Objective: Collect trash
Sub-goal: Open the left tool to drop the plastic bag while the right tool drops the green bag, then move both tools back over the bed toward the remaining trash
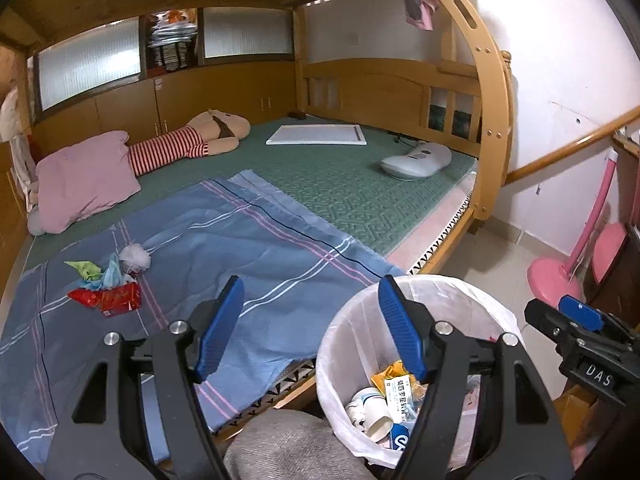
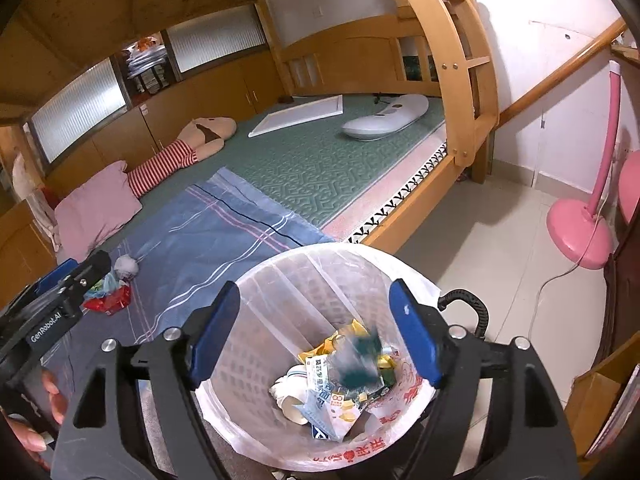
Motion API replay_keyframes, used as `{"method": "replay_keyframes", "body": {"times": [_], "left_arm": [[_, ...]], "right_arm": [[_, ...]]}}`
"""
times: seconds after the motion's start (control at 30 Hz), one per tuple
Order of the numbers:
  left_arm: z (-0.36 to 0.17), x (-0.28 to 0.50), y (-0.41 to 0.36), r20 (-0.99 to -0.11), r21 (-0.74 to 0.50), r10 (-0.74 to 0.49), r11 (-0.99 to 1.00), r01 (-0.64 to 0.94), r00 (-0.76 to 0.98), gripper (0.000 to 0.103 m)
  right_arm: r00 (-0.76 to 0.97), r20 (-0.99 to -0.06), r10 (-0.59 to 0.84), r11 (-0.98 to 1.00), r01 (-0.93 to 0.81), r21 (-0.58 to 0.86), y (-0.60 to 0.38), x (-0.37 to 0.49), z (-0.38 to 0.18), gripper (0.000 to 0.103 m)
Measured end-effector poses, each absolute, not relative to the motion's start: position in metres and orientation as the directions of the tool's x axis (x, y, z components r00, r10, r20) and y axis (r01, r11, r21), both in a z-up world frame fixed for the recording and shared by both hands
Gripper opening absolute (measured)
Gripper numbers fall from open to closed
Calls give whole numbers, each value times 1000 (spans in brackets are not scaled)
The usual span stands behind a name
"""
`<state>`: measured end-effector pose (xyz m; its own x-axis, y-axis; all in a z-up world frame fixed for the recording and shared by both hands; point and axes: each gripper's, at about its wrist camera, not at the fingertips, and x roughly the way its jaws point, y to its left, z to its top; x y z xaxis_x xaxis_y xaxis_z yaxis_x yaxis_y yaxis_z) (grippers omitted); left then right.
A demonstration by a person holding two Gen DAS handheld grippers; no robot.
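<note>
Bin (image 2: 404, 280) already holds several wrappers and cups, with a blurred greenish piece (image 2: 356, 360) above them, probably falling in. Both the right gripper (image 2: 314, 332) and the left gripper (image 1: 312, 330) are spread apart and empty; a small pile (image 1: 106, 286) remains on the bed (image 1: 248, 248), left of the bin.

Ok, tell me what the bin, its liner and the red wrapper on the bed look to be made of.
Bin: probably rigid plastic; a moulded lattice wall shows through the liner.
Liner: thin translucent white plastic film, creased, folded over the rim, red print at its front.
Red wrapper: looks like glossy printed plastic or foil, crumpled with sharp creases; which one I cannot tell.
</note>
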<state>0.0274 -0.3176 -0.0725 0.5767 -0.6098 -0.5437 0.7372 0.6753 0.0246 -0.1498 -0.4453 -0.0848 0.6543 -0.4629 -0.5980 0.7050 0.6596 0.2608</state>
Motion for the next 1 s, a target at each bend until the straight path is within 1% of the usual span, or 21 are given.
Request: {"method": "replay_keyframes", "body": {"times": [0.3,0.53,0.73,1.0], "left_arm": [[-73,43,-303,-544,-8,-605,697,717,581,71],[-75,62,-280,-545,-33,-582,735,677,604,76],[-79,89,-249,-555,-67,-540,787,613,633,78],[-92,136,-197,-584,-97,-453,863,496,674,82]], "right_arm": [[633,-608,-479,673,710,209,-434,-137,-82,76],[643,-610,-463,709,681,180,-423,-111,-77,76],[667,-613,-423,764,626,155,-404,-72,-74,76],[698,-632,-336,842,524,131,-373,0,-79,76]]}}
